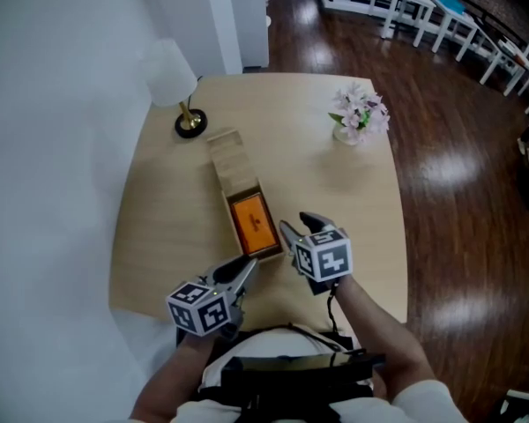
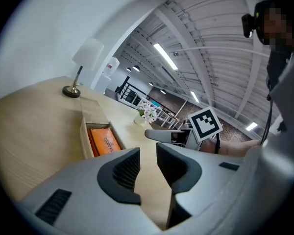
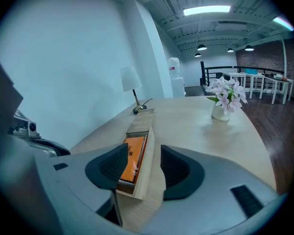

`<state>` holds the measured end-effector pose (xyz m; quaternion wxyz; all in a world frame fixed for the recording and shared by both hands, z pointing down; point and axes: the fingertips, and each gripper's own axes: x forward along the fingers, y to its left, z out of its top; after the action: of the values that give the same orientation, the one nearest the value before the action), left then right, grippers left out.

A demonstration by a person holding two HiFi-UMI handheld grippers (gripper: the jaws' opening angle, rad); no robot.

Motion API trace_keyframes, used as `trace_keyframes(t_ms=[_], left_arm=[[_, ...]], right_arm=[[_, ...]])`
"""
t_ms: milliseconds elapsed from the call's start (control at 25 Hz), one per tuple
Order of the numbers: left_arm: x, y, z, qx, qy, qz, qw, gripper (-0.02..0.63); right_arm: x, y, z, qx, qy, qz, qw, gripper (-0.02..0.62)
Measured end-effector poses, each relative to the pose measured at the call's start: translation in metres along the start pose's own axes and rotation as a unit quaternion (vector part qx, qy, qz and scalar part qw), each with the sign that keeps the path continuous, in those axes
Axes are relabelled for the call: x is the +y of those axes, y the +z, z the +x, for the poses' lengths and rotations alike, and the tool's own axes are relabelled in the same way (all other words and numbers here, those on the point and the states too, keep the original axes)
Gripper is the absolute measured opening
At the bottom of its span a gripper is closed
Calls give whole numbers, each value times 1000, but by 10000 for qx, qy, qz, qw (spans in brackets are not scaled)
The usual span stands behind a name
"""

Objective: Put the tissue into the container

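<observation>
Head view: the orange tissue pack (image 1: 252, 221) lies inside the open near half of the long wooden container (image 1: 222, 192). The container runs from 12 to 6 o'clock down the middle of the bench (image 1: 159, 227). Its sliding lid (image 1: 230, 157) sits toward 12 o'clock, apparently to leave the compartment free for loading.

The left gripper (image 1: 247, 267) hovers at the container's 7 o'clock corner and the right gripper (image 1: 296, 227) at its 4 o'clock side, both just beside the near end. In the left gripper view the jaws stand part-way apart over bare bench. In the right gripper view the jaws are likewise apart; the container's near end shows in the gap, and neither pad appears to press on it.

With the pack seated, the tissue step looks done, and the flanking grippers seem placed to steady the container or slide the lid back. A lamp (image 1: 172, 73) at 11 o'clock and a vase of flowers (image 1: 360, 113) at 1 o'clock stand well clear.
</observation>
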<state>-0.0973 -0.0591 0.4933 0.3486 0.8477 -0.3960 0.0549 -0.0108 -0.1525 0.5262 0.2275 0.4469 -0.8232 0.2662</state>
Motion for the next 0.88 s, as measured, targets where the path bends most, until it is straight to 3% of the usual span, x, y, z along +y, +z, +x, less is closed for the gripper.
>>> trace_keyframes(t_ms=[360, 640, 880], left_arm=[[-22, 0, 12, -15, -215, 52, 9998, 66], [-39, 0, 19, 25, -377, 92, 9992, 23], [-47, -3, 24, 116, -387, 182, 9990, 21]], right_arm=[[-26, 1, -31, -213, -132, 159, 9996, 160], [-45, 2, -61, -423, -348, 206, 9983, 39], [-65, -1, -80, -550, -469, 349, 9968, 0]])
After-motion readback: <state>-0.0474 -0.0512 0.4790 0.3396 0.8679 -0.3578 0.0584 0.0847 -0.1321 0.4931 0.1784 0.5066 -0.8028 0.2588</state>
